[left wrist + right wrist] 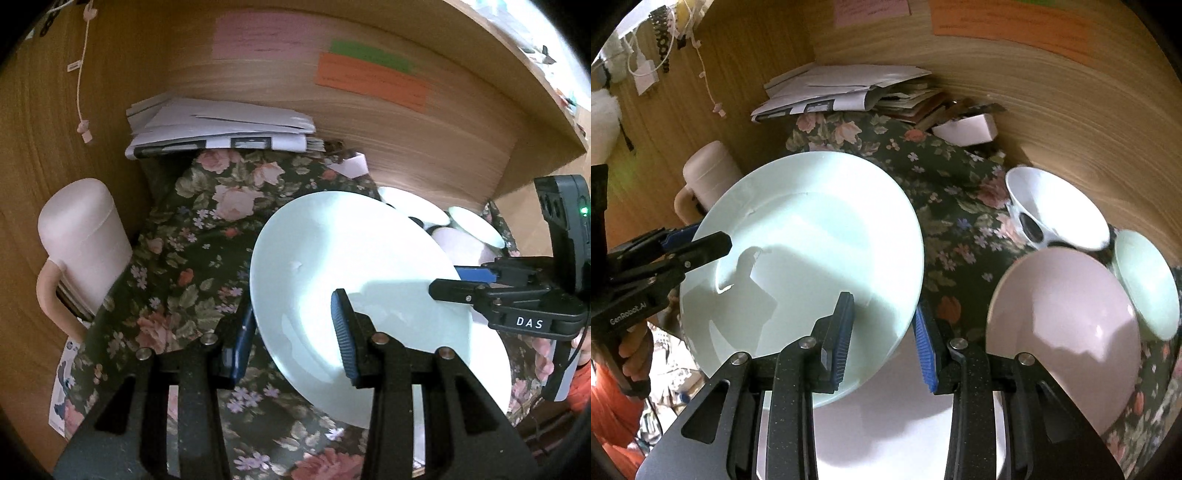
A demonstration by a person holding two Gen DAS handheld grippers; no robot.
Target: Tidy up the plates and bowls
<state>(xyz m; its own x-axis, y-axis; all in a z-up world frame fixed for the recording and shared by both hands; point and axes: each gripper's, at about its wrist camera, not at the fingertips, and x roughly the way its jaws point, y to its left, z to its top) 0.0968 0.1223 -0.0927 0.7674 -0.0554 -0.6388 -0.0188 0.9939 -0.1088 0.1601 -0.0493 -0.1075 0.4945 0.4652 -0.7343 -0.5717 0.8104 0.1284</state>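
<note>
We've got the big pale-green plate (pixel 354 280) held up off the floral cloth (pixel 199 236) btwn both tools, tilted. In the left wrist view our left gripper (pixel 295 332) straddles the plate's rim at approx 7 o'clock of the plate: one blue pad under the rim, the other on the top face, jaws closed down narrow on the rim. The right gripper (pixel 458 280) comes in from 3 o'clock, marked "DAS", black finger on top of the plate and a blue pad showing beneath the edge. In the right wrist view the right gripper (pixel 886 339) clamps the same plate (pixel 812 240) at its 5 o'clock edge, pads nearly together w/ the rim between them; the left gripper (pixel 701 243) bites the rim at 9 o'clock, w/ a hand (pixel 635 350) and orange sleeve behind it. Below the held plate sits another white plate (pixel 886 424) at 6 o'clock. At 3 o'clock lie a pink bowl (pixel 1063 325), a white bowl w/ black spots (pixel 1056 210) tipped on its side, and a small pale-green bowl (pixel 1148 284), all close together; whether they touch we can't tell. A pink jug w/ handle (pixel 81 247) stands at 9 o'clock against the wood wall (pixel 424 147), and a paper stack (pixel 221 129) sits at 12 o'clock at the back.
</note>
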